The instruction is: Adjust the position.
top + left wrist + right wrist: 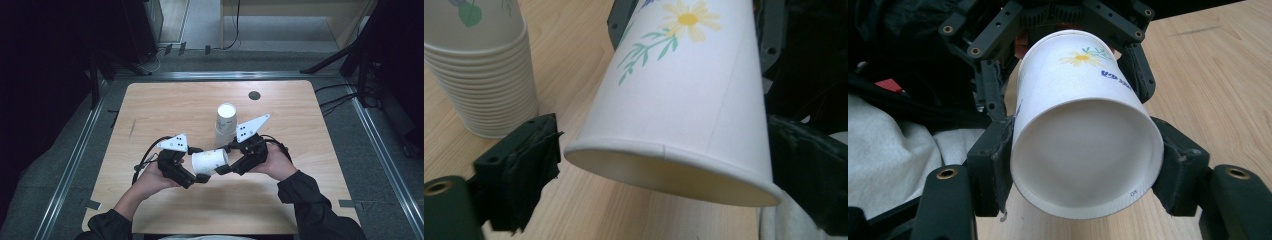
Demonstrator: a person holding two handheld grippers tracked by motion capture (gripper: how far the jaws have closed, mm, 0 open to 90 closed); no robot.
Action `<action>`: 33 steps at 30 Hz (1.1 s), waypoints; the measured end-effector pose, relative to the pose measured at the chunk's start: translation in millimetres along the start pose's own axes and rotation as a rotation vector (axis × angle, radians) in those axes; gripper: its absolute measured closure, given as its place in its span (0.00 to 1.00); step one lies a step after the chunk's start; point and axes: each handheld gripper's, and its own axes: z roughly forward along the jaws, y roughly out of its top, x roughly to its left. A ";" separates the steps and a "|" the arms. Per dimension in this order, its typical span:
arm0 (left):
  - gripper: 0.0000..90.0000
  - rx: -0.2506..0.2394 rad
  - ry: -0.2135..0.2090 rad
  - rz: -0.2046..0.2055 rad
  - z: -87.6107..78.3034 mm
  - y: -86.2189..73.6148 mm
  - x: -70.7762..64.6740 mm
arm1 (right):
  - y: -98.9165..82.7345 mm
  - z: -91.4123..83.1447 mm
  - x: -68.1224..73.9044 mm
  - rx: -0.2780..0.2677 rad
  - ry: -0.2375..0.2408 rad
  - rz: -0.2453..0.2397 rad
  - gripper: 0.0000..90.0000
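Observation:
A white paper cup [210, 161] with a daisy print lies on its side in the air between both grippers, just above the wooden table [300, 200]. My right gripper [225, 159] is shut on its base end; in the right gripper view both pads press the cup [1083, 150] near its bottom, right gripper [1083, 172]. My left gripper [198, 164] stands around the rim end. In the left gripper view the cup [684, 90] sits between the jaws of the left gripper [664, 175], with a gap at the left pad [524, 170].
A tall stack of matching paper cups [225, 125] stands upside down just behind the grippers, also at the upper left [479, 75] of the left gripper view. A small dark round hole [254, 95] marks the table's far side. The person's sleeves come in at the front edge.

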 end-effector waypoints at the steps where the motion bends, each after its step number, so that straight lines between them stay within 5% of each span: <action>1: 0.10 -0.015 -0.017 -0.008 -1.1 -0.6 0.7 | 0.0 0.4 -0.5 -0.004 0.009 0.004 0.39; 5: 0.18 -0.056 -0.034 -0.019 -4.5 -1.3 2.5 | 0.5 1.0 -0.8 -0.026 0.026 0.012 0.39; 11: 0.26 -0.039 -0.069 -0.013 -4.2 -1.4 4.6 | -0.6 -0.4 -1.3 -0.039 0.029 0.018 0.39; 16: 0.27 0.007 -0.057 0.020 -3.9 0.2 4.3 | -2.0 1.7 0.2 -0.013 0.018 0.007 0.38; 21: 0.27 0.037 -0.051 0.033 -7.6 2.0 4.9 | -2.1 3.1 4.8 0.013 -0.016 -0.016 0.27; 33: 0.28 0.165 -0.052 0.068 -6.9 13.8 14.3 | -20.0 -4.8 7.5 0.080 -0.129 0.013 0.28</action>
